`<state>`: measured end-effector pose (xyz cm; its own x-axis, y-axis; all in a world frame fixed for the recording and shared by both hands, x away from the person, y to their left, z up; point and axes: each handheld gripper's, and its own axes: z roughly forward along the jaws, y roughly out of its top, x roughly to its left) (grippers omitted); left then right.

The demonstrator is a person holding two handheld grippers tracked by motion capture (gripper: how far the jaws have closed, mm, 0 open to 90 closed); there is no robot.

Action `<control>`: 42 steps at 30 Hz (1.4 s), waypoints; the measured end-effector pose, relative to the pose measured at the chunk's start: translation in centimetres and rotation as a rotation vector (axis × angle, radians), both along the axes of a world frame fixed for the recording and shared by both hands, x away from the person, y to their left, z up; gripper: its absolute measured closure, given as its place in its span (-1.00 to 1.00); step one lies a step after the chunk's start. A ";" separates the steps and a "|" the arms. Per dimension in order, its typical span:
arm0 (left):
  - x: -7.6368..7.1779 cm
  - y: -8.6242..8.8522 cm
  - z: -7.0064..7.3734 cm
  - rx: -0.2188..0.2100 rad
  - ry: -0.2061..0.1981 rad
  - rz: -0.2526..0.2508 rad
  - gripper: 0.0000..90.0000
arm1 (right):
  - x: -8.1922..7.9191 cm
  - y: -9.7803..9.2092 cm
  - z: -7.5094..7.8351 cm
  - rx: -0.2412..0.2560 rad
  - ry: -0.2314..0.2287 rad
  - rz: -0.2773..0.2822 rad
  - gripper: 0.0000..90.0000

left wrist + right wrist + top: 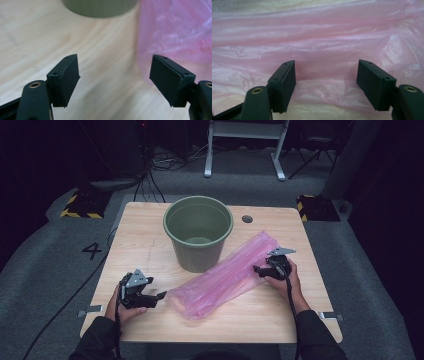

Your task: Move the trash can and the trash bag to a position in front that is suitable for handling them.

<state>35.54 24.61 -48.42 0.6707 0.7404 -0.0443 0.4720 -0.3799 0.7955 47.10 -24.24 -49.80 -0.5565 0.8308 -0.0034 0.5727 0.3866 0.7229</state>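
A long pink plastic bag (225, 275) lies slantwise across the wooden table (150, 240), from the near middle up to the far right. A green bucket (198, 232) stands upright just behind it. My left gripper (159, 296) is open at the bag's near end, its jaws apart over bare wood with the pink bag (175, 32) beside the right jaw. My right gripper (258, 269) is open at the bag's right edge. In the right gripper view the pink bag (317, 45) lies straight ahead of the spread jaws, and its edge reaches between them.
The green bucket (100, 7) rises just beyond my left gripper. A round cable hole (247, 218) sits near the table's far edge. White desk legs (245, 145) and cables stand on the grey floor beyond.
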 end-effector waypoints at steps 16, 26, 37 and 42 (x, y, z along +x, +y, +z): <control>6.3 -2.0 2.8 -0.087 -0.069 0.044 -0.57 | -1.7 -2.8 -0.2 0.016 -0.020 0.048 -0.20; 8.9 -4.7 3.0 -0.072 -0.040 -0.014 -0.55 | -2.8 -5.4 1.2 0.052 -0.094 -0.013 -0.35; 10.1 -7.5 3.2 -0.053 -0.038 -0.084 -0.58 | -3.3 -6.8 2.0 0.101 -0.102 -0.068 -0.56; 10.4 -9.2 2.8 -0.038 -0.034 -0.111 -0.55 | -2.5 -6.6 1.6 0.118 -0.070 -0.095 -0.62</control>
